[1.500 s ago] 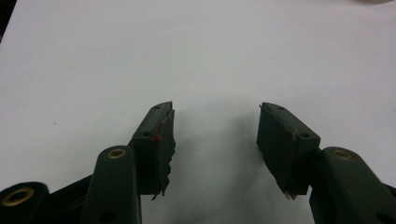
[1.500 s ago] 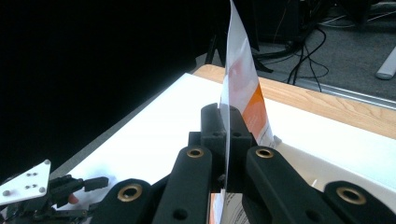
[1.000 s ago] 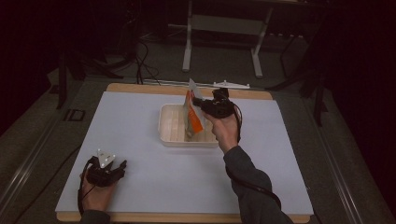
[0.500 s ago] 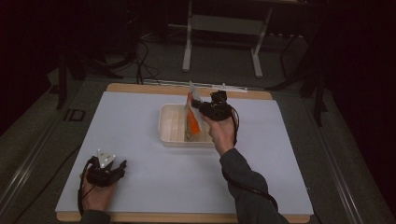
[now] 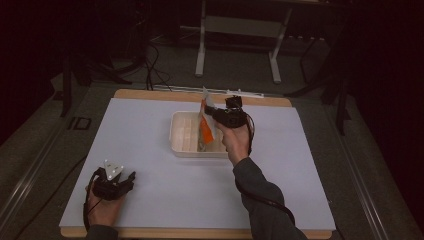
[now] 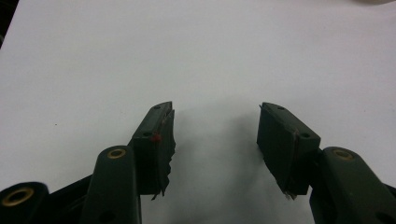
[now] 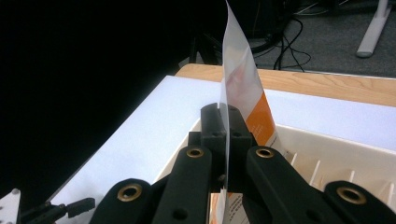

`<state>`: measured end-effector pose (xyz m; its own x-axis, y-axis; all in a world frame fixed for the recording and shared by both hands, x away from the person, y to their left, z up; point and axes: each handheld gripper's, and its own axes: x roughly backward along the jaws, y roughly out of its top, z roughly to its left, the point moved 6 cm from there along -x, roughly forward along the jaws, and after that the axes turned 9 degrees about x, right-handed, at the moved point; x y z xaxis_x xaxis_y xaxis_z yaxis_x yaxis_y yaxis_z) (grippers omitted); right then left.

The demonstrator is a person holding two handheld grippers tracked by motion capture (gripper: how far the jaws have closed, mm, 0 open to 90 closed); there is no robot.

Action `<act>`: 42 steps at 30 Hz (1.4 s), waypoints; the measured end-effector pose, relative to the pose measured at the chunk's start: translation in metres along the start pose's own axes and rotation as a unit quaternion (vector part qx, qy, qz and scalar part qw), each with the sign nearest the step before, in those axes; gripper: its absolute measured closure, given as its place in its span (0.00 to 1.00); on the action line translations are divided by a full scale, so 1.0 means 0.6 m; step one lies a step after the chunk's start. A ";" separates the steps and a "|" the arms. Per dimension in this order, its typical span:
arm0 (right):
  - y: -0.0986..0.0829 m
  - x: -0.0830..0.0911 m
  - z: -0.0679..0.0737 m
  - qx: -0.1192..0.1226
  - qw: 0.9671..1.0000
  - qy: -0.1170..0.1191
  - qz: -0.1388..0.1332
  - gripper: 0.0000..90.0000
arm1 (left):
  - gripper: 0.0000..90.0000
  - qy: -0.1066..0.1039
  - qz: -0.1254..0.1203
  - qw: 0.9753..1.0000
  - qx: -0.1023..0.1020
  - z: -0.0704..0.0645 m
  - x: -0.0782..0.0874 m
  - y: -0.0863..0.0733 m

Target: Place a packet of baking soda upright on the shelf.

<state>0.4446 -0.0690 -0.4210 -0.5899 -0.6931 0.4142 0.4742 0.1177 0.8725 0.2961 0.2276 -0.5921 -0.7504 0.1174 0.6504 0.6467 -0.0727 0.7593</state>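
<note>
My right gripper (image 5: 212,114) is clamped on an orange-and-white packet (image 5: 205,127); in the right gripper view the jaws pinch the thin packet (image 7: 243,100) edge-on, and it stands upright between them. I see the packet held over the cream divided tray (image 5: 182,145) near the far middle of the bench (image 5: 150,200), its lower end down inside the tray. My left gripper (image 6: 215,135) rests released at the bench's near left corner, jaws spread over bare white surface.
</note>
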 end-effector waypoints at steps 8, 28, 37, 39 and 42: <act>0.003 -0.006 -0.006 -0.010 1.000 -0.008 0.002 1.00 | 0.51 -0.001 0.001 1.000 0.000 -0.001 0.000 0.000; 0.000 -0.035 -0.018 -0.025 0.999 -0.026 0.016 1.00 | 0.51 -0.002 0.002 1.000 -0.002 -0.002 0.000 0.000; 0.007 -0.045 -0.028 -0.021 0.998 -0.032 0.042 0.98 | 0.51 -0.002 0.002 1.000 -0.002 -0.002 0.000 0.000; 0.011 -0.044 -0.030 -0.017 0.998 -0.034 0.045 0.96 | 0.51 -0.003 0.001 1.000 0.000 -0.002 0.000 0.000; 0.014 -0.043 -0.031 -0.014 0.998 -0.038 0.049 0.92 | 0.51 -0.003 0.002 1.000 0.000 -0.002 0.000 0.000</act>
<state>0.4758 -0.0631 -0.4293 -0.5865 -0.6233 0.5172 0.5494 0.1630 0.8195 0.2959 0.2264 -0.5924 -0.7472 0.1225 0.6533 0.6496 -0.0732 0.7567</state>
